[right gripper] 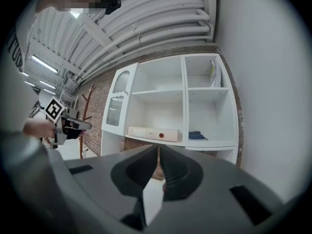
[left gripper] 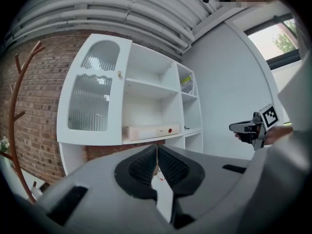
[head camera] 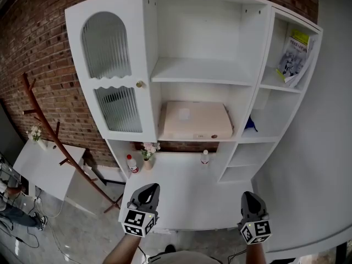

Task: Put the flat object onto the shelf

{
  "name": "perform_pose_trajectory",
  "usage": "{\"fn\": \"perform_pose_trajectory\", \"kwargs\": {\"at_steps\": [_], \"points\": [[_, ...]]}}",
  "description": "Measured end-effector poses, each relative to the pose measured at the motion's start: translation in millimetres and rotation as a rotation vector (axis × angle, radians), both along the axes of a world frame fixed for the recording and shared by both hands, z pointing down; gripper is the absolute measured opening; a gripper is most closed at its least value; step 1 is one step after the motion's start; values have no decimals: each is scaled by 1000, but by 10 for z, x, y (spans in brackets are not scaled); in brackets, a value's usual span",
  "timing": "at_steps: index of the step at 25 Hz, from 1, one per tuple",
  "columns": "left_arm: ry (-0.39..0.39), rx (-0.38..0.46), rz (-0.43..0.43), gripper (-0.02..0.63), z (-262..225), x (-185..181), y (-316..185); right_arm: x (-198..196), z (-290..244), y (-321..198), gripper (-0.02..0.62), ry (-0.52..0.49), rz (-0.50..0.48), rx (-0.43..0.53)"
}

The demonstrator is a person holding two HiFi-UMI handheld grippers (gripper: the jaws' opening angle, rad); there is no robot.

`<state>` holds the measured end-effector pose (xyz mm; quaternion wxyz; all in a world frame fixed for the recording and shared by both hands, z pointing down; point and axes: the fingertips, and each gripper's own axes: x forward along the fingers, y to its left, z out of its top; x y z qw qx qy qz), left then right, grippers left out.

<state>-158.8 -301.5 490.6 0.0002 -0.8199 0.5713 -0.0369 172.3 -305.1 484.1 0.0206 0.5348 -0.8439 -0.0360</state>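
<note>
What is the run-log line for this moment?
object: flat beige box lying on middle shelf of white cabinet | left tool: shut, empty | right tool: shut, empty | both tools apart from cabinet

Right gripper (right gripper: 158,147) fills the bottom of the shot, jaws pinched together at the tips with nothing between them. Past them there's a white shelf unit (right gripper: 185,94) standing against a brick wall (right gripper: 100,116). The flat beige box (right gripper: 153,133) with a red dot on its edge lies on the lower middle shelf. A blue thing (right gripper: 197,135) sits in the compartment just to its right, and a booklet (right gripper: 214,74) leans in the top right one. The ribbed glass door (right gripper: 116,110) is on the unit's left side, with a wooden coat rack (right gripper: 87,112) beside it. Far left, a hand (right gripper: 36,127) holds the left gripper (right gripper: 87,126), its marker cube (right gripper: 53,109) on top. White pipes (right gripper: 161,18) run overhead.
</note>
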Motion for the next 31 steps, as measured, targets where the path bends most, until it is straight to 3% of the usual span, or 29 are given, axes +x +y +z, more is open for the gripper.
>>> {"fn": "perform_pose_trajectory", "kwargs": {"at_steps": [31], "points": [[25, 19, -35, 31, 63, -73, 110, -97, -98, 26, 34, 3, -50, 28]]}}
